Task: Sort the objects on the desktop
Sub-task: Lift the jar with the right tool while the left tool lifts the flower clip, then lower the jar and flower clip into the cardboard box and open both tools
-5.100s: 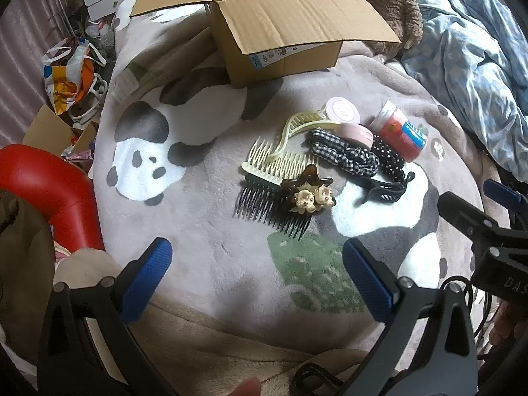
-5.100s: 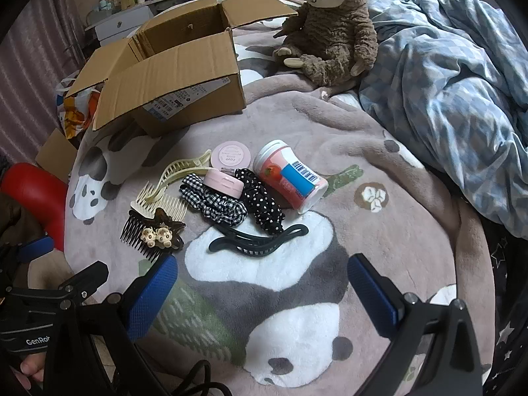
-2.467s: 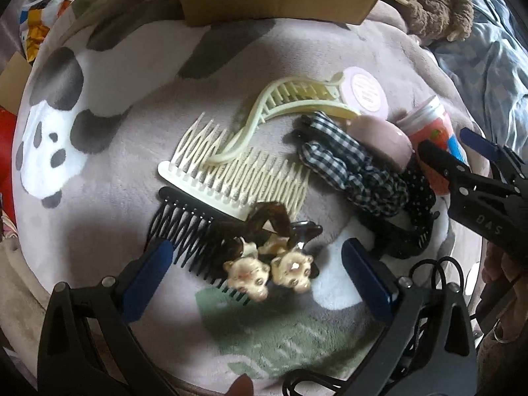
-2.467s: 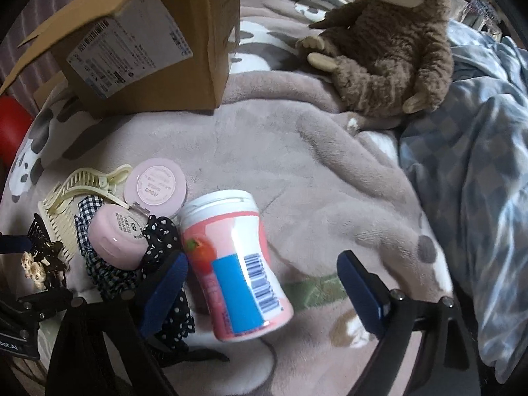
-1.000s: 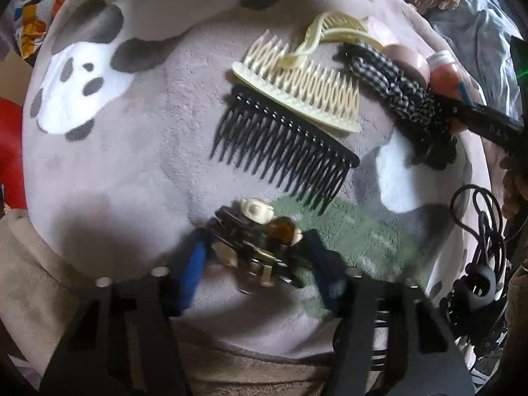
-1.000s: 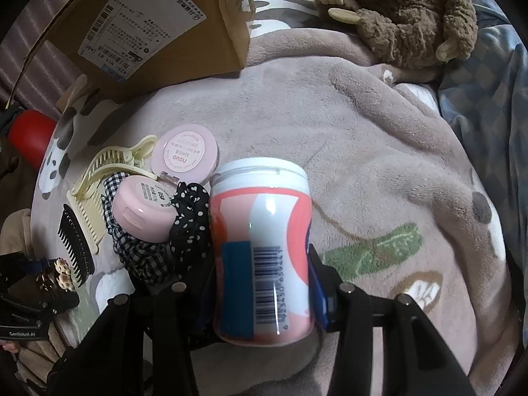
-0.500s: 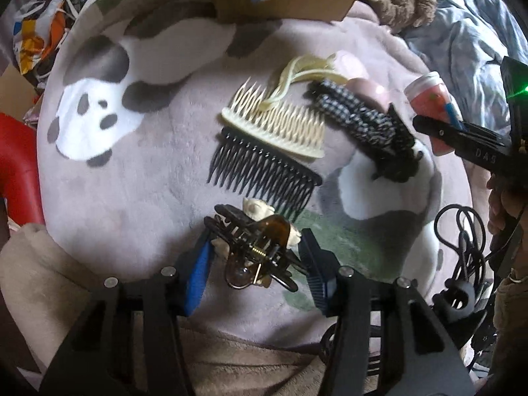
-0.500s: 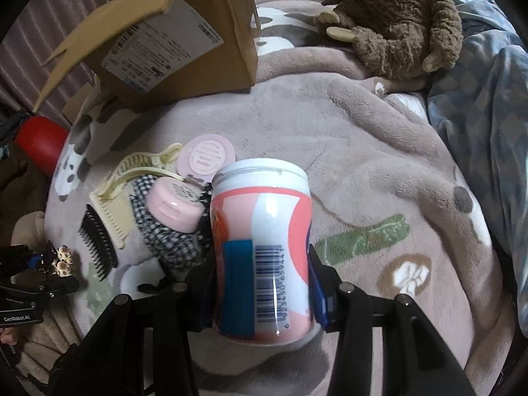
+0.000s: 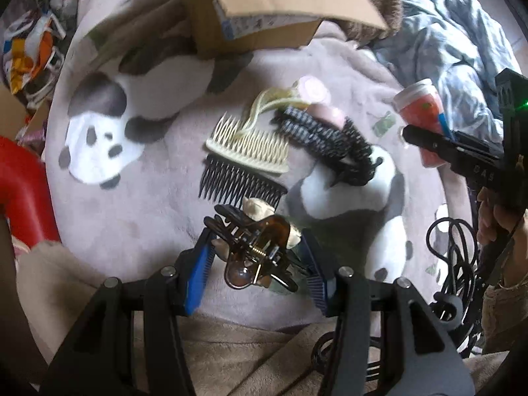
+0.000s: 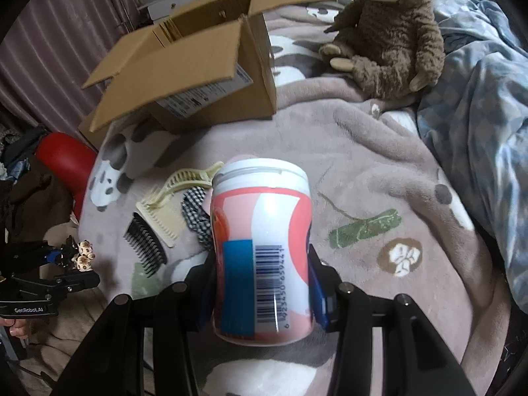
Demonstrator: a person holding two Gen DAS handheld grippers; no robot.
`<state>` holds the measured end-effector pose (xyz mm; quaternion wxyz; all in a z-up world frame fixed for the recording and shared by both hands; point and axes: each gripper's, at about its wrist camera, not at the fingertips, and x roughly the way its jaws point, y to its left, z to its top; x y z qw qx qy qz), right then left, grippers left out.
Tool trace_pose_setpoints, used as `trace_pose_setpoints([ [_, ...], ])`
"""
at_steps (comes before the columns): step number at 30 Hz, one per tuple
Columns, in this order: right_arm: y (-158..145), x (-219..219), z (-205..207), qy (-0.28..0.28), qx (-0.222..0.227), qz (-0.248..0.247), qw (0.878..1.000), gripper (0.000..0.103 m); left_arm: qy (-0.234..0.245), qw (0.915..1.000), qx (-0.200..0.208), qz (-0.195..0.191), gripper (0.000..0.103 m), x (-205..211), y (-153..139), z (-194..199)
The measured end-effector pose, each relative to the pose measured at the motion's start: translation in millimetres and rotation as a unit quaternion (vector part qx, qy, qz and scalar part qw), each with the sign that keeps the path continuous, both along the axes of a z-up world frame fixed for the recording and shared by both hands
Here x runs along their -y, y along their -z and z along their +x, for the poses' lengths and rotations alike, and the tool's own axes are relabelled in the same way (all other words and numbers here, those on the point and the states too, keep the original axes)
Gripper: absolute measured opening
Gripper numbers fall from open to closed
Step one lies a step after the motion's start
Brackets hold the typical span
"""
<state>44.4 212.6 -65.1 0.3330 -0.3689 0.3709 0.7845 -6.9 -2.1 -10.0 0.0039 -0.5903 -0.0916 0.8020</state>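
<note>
My left gripper (image 9: 257,257) is shut on a brown claw hair clip (image 9: 257,250) with small bear charms, held above the panda blanket. In the right wrist view this clip (image 10: 77,254) shows at the far left. My right gripper (image 10: 262,280) is shut on a pink and white jar (image 10: 262,247) with a barcode label, lifted off the blanket; it also shows in the left wrist view (image 9: 422,112). On the blanket lie a black comb (image 9: 241,184), a cream comb (image 9: 250,148), a cream clip (image 9: 270,102), checked and dotted scrunchies (image 9: 323,142) and pink round tins (image 9: 313,90).
An open cardboard box (image 10: 198,62) stands at the back of the blanket, also in the left wrist view (image 9: 260,6). A plush sloth (image 10: 389,33) sits to its right. A blue checked duvet (image 10: 478,99) lies on the right. A red object (image 9: 19,194) is at the left. Black cable (image 9: 452,264) hangs on the right.
Both grippers have lifted higher and pulled back with their objects. The box comes further into both views. The items on the blanket have not moved.
</note>
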Motion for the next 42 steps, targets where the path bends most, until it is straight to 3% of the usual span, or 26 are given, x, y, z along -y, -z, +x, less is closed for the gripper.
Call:
trace_pose_setpoints([
  [13, -69.2, -12.7, -8.8, -0.007, -0.042, 0.034, 0.999, 0.048, 0.019, 0.9961, -0.079, -0.034, 0.050, -1.6, -71.5, -44.3],
  [19, -100.3, -50.9, -32.0, -0.014, -0.051, 0.076, 0.996, 0.048, 0.007, 0.9927, -0.116, -0.033, 0.050, 9.5, -99.0, -86.5],
  [25, -113.3, -101.6, -60.1, -0.009, -0.069, 0.083, 0.994, 0.048, 0.004, 0.9870, -0.139, -0.081, 0.050, 25.4, -123.5, -148.1],
  [34, -122.4, -158.3, -92.9, 0.016, -0.052, 0.088, 0.995, 0.048, 0.013, 0.9836, -0.139, -0.114, 0.050, 40.7, -133.8, -218.0],
  [41, -118.2, -187.9, -105.3, 0.025, -0.030, 0.088, 0.995, 0.048, 0.016, 0.9816, -0.132, -0.137, 0.050, 47.3, -129.4, -248.2],
  [42, -117.8, -191.0, -107.1, 0.050, -0.022, 0.089, 0.995, 0.048, 0.015, 0.9817, -0.130, -0.139, 0.050, 49.2, -128.0, -250.9],
])
